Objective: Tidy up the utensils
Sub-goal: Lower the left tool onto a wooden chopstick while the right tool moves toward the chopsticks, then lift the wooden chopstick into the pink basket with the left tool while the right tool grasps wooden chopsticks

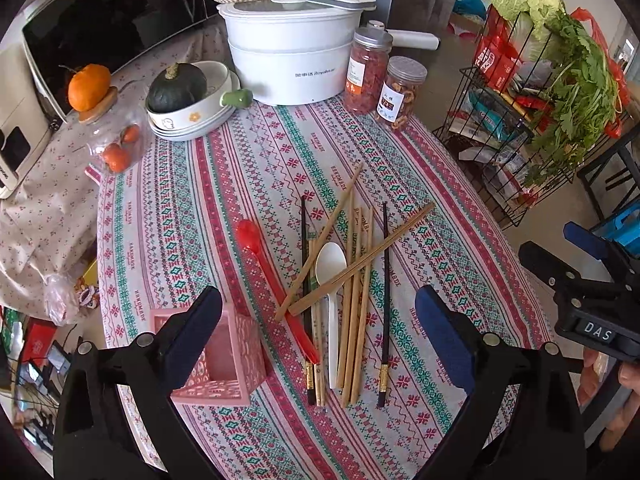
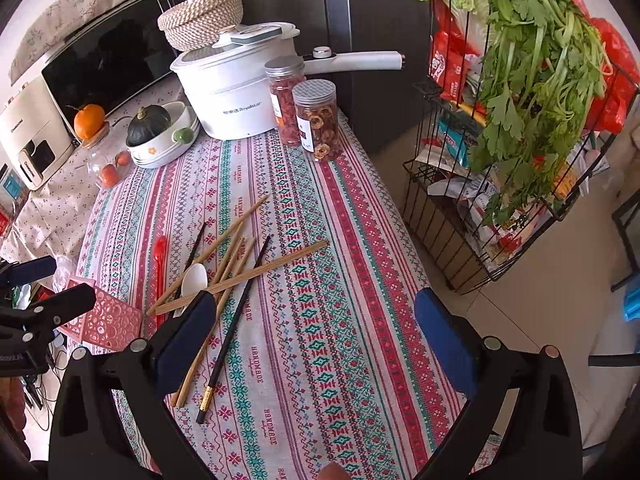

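Note:
A loose pile of utensils lies on the patterned tablecloth (image 1: 224, 208): several bamboo chopsticks (image 1: 354, 320), black chopsticks (image 1: 385, 300), a white spoon (image 1: 331, 276) and a red spoon (image 1: 256, 246). Left of the pile stands a pink perforated holder (image 1: 224, 364), empty inside. My left gripper (image 1: 320, 312) hovers open above the pile's near ends, with its left finger over the holder. In the right wrist view the same bamboo chopsticks (image 2: 240, 248), white spoon (image 2: 195, 278) and pink holder (image 2: 108, 322) show. My right gripper (image 2: 316, 312) hangs open over bare cloth, right of the pile.
At the table's back stand a white electric pot (image 1: 292, 56), two snack jars (image 1: 384, 80), a bowl with a green squash (image 1: 180, 92) and a glass jar of oranges (image 1: 116, 140). A wire rack with greens (image 2: 520, 120) stands on the floor to the right.

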The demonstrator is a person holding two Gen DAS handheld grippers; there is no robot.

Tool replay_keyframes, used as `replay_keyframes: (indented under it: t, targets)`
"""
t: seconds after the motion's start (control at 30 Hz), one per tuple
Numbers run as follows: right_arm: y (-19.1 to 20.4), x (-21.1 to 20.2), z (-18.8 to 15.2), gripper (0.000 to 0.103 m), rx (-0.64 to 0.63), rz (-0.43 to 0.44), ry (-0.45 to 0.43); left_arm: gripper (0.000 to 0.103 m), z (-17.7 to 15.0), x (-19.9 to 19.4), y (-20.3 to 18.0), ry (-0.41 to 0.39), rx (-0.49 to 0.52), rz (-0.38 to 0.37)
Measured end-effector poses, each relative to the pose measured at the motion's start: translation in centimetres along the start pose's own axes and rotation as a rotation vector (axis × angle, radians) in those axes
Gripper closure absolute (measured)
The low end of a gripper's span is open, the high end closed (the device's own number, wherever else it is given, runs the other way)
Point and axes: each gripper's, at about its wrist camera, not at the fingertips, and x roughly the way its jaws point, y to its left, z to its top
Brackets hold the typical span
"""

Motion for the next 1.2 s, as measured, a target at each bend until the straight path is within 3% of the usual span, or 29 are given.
replay_keyframes:
  t: [0.2, 0.3, 0.37, 0.57, 0.73, 0.9, 1.07, 1.2]
  targets:
    - [-1.9, 2.7, 0.9, 0.007, 0.034, -0.025, 0.06, 0.043, 4.4, 7.8, -1.1, 0.154, 0.001, -0.081]
    - [-2.1, 3.9, 1.0, 0.007, 0.026, -0.047, 0.083, 0.053, 6.4, 10.8, -2.4, 0.182, 0.034, -0.063]
    - [-2.3, 4.4, 0.9, 0.007, 0.026, -0.046, 0.096, 0.067, 7.4, 12.5, -3.2, 0.195, 0.071, -0.04]
    - [-2.4, 5.0, 1.0, 0.007, 0.021, -0.036, 0.107, 0.086, 9.1, 16.5, -4.2, 0.248, 0.106, 0.008]
    - [-2.8, 5.0, 1.3, 0.007, 0.037, -0.031, 0.106, 0.088, 9.3, 18.4, -4.4, 0.278, 0.135, 0.062]
    - [-2.5, 5.3, 1.2, 0.007, 0.025, -0.031, 0.113, 0.089, 9.6, 18.5, -3.7, 0.272, 0.108, 0.061]
    - [-2.4, 5.8, 1.2, 0.007, 0.032, -0.032, 0.124, 0.097, 9.0, 18.1, -2.6, 0.229, 0.094, 0.059]
    - [-1.9, 5.9, 1.2, 0.007, 0.027, -0.024, 0.123, 0.098, 8.3, 14.6, -1.0, 0.155, 0.078, 0.04]
